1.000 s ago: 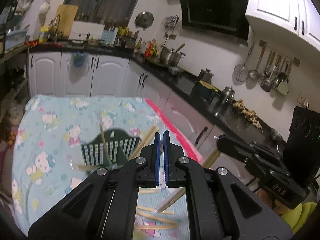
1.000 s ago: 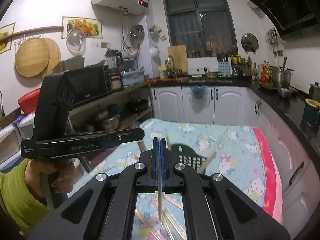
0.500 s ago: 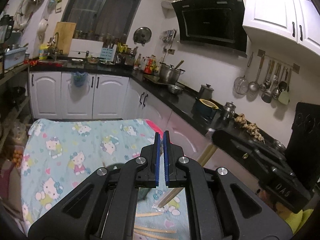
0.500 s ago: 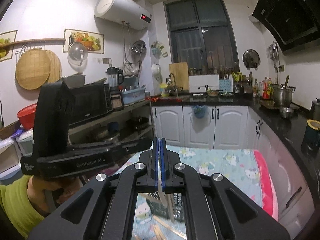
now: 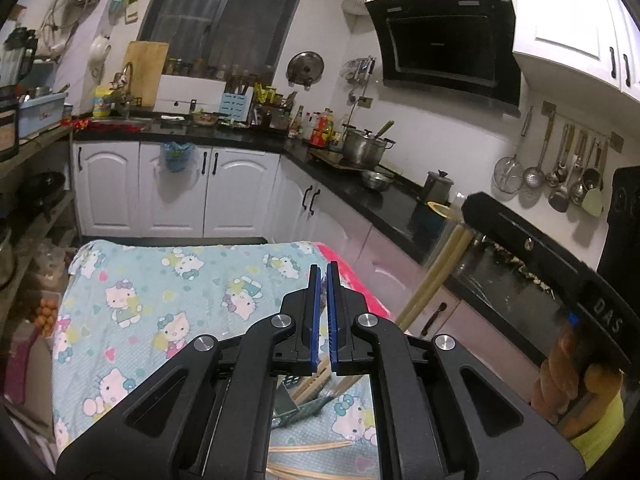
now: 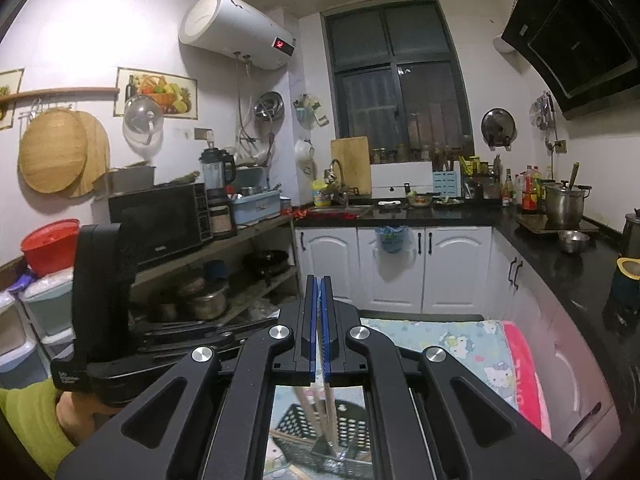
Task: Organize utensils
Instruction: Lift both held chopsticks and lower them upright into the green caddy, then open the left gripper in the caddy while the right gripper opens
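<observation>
Both hand-held grippers are rising off the table [image 5: 132,280]: right hand-held gripper [image 6: 319,328] clamping chopsticks [image 6: 326,420] above basket [image 6: 352,432], needing steady vertical lowering; left hand-held gripper [image 5: 322,316] closed, empty.

The dark slotted utensil basket [image 6: 320,440] shows only through the gap in the right gripper's frame, its sides hidden. The chopsticks [image 6: 326,416] inside it are blurred. In the left view, loose chopsticks [image 5: 308,448] run under the left gripper's frame, ends hidden.
</observation>
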The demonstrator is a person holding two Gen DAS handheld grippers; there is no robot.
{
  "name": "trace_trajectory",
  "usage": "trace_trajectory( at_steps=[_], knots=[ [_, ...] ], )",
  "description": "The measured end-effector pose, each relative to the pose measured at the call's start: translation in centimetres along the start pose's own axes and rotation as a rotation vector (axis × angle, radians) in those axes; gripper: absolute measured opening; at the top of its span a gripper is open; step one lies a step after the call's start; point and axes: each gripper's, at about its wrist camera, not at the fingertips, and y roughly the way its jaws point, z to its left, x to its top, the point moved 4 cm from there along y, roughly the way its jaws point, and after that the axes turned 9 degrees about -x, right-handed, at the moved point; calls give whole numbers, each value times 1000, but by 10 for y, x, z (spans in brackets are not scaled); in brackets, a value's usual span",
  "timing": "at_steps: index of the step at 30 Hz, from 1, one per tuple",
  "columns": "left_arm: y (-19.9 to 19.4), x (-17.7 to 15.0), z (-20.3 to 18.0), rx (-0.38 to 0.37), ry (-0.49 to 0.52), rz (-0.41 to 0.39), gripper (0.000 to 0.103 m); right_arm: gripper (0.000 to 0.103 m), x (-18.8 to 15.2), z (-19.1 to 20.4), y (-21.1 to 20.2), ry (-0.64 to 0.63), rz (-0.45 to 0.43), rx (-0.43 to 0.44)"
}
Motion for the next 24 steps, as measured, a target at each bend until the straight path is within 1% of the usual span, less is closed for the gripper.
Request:
trace_trajectory(
  at_steps=[8,21,22,23,24],
  knots=[
    [13,-13,24,13,-51,22,1,2,-10,-16,34,12,22,-43],
    [38,-43,40,-11,-111,76,1,3,-58,-25,88,47,132,-81],
    [40,-46,42,-9,-117,78,1,6,-63,-25,92,48,149,-83],
    [41,-48,44,-5,-122,80,3,25,-67,-26,96,50,170,-85],
    [41,-51,47,12,-126,78,14,34,-71,-28,97,53,181,-103]
  ],
)
